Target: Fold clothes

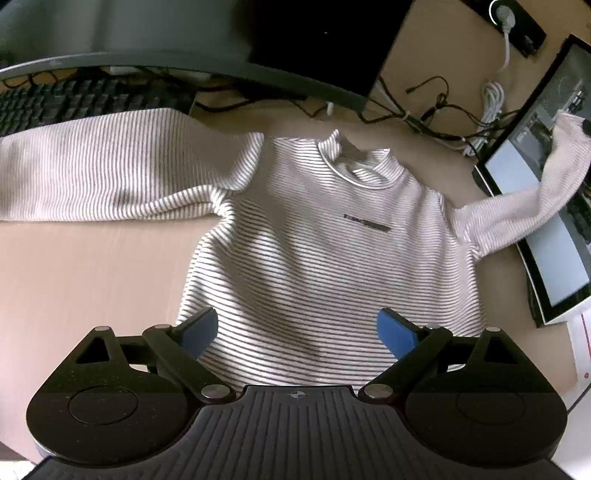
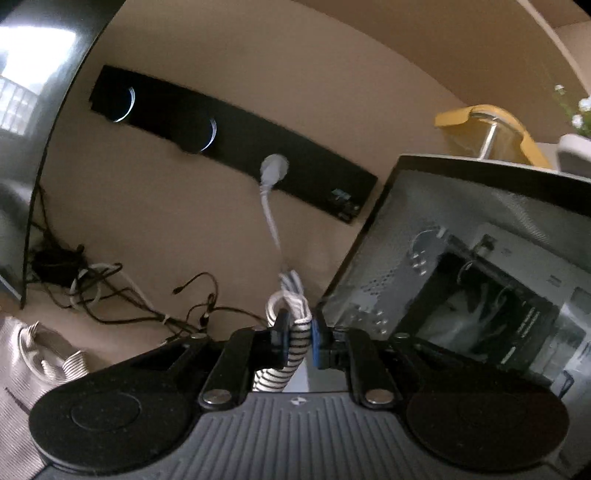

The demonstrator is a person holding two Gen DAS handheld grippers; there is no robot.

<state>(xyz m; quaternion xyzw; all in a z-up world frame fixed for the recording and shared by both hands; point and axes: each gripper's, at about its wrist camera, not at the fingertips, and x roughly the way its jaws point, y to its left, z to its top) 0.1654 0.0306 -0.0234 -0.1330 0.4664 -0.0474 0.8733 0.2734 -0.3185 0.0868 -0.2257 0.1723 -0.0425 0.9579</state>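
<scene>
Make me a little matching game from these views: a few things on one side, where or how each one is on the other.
Things:
1. left gripper
2. right gripper
3. keyboard
4. white plug

States:
A. in the black socket strip
B. pinching the striped sleeve
C. under the monitor's edge, behind the other sleeve
D. open over the shirt's hem

Pairs: 1-D, 2-B, 3-C, 4-A

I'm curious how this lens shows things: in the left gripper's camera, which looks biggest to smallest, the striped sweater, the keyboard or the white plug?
1. striped sweater, sprawling across the desk.
2. keyboard, partly hidden.
3. white plug, farthest away, so its smallness is partly distance.
</scene>
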